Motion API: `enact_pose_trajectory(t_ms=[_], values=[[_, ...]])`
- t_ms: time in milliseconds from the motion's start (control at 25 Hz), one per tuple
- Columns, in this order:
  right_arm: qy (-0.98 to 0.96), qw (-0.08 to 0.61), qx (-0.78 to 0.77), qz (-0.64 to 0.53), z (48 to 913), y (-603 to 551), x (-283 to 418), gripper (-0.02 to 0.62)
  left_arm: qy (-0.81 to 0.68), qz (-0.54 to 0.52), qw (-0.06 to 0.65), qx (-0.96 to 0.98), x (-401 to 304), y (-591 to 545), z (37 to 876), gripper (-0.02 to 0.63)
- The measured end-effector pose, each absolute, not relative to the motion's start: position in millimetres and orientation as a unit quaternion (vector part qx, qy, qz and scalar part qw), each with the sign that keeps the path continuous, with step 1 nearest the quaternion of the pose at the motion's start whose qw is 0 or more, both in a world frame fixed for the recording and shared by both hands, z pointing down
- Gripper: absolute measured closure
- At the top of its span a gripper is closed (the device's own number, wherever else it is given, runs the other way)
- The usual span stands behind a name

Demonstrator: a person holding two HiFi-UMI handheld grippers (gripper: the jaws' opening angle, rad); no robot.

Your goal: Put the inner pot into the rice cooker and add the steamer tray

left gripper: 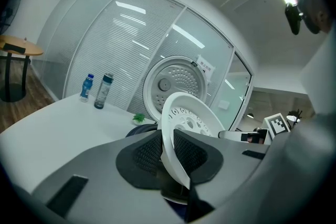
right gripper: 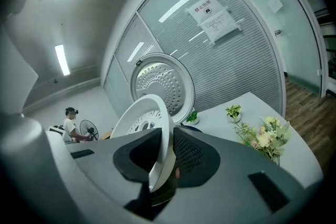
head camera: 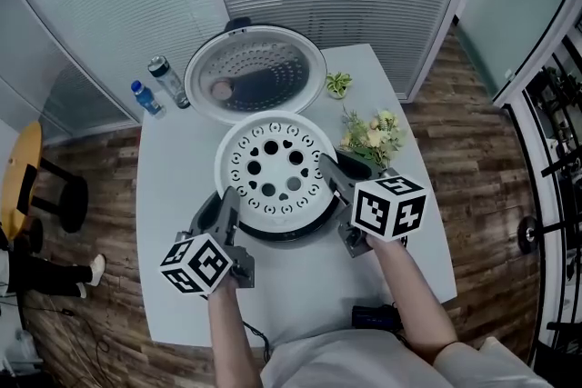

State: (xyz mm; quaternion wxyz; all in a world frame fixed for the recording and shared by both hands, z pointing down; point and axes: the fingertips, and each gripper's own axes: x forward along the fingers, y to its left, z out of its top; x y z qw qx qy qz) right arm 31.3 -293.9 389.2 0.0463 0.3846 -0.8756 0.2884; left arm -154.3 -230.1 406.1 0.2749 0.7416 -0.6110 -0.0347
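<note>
Steamer tray rim clamped by left claw and right claw; posted notice illegible.

In the head view the steamer tray is mid-frame, over the rice cooker, which stands on the counter. My left gripper comes in from the lower left, its jaws pinching the tray's lower-left rim. My right gripper comes in from the lower right, its jaws pinching the right rim. The cooker's open lid stands behind the tray, toward the top of the frame. Two bottles stand left of the lid and a small plant just right of it. Flowers lie right of the tray, beside my right gripper.
</note>
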Motion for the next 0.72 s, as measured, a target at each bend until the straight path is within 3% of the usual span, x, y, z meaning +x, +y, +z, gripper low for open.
enact_pose_trajectory(t_ms=[720], values=[[-0.88, 0.146, 0.379, 0.246, 424.7, -298.6, 19.2, 0.511, -0.61, 0.011, 0.282, 0.741, -161.7, -245.4, 436.8, 0.534]])
